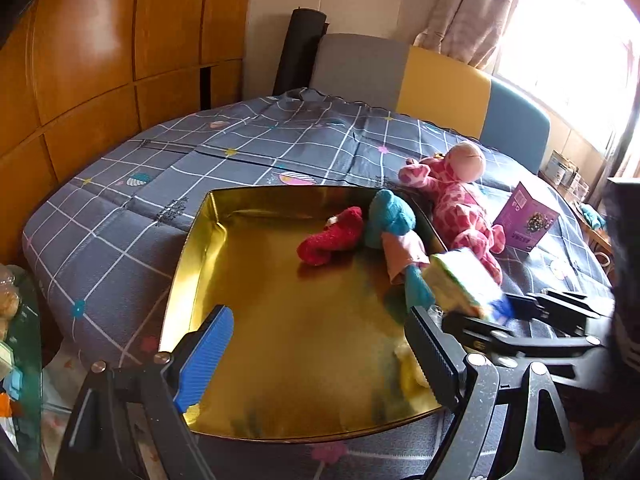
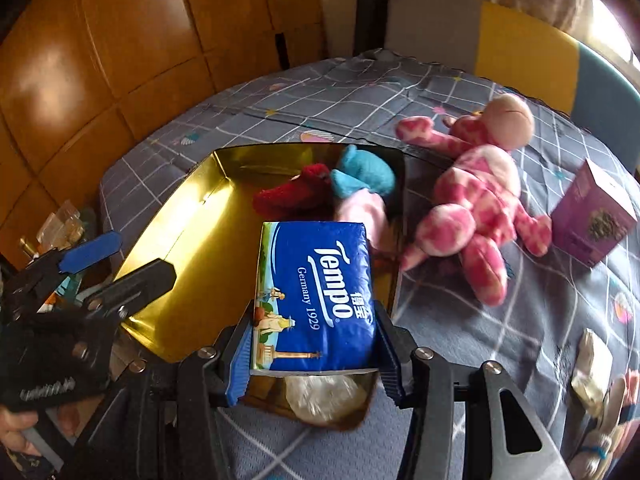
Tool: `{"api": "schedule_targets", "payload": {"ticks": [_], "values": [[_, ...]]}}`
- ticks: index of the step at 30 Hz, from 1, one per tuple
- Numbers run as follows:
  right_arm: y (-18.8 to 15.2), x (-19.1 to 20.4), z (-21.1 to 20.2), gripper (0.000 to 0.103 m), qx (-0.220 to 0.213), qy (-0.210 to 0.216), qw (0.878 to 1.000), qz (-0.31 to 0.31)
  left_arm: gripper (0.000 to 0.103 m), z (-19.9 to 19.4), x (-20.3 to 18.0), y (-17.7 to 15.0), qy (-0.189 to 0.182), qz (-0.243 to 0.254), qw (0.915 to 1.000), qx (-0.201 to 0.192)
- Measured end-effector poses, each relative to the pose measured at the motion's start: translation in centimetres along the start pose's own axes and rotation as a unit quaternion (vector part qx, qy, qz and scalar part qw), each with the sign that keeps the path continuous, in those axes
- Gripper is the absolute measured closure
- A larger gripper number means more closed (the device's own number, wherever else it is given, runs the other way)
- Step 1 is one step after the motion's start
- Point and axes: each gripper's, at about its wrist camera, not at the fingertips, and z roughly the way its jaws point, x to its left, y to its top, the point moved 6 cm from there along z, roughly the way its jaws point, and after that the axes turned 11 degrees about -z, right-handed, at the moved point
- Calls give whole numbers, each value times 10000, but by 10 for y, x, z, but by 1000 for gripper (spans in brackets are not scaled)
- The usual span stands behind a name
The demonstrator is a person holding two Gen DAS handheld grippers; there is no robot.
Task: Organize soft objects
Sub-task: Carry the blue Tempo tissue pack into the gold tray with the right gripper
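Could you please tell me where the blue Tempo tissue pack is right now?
The tissue pack is clamped in the right tongs, above the near right part of the gold tray, just in front of the blue plush toy.

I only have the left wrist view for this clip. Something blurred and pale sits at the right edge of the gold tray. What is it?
Observer: A blue Tempo tissue pack, clamped between the right tongs.
Reviewer: Is it over the tray or beside it?
Observer: Over the gold tray, near its right side, short of the red plush and the blue plush already inside.
Reviewer: Anything under the pack that I cannot see?
Observer: Yes, a clear crumpled plastic bag lies in the tray's near corner, just below the pack.
Reviewer: And my own tongs?
Observer: The left tongs stand open and empty at the tray's left edge.
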Motion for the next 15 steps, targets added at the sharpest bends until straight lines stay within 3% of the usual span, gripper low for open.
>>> {"api": "schedule_targets", "payload": {"ticks": [15], "values": [[40,1,86,51,669,-101,9977,-15,15,8,17,3,106,-206,9997,79]]}}
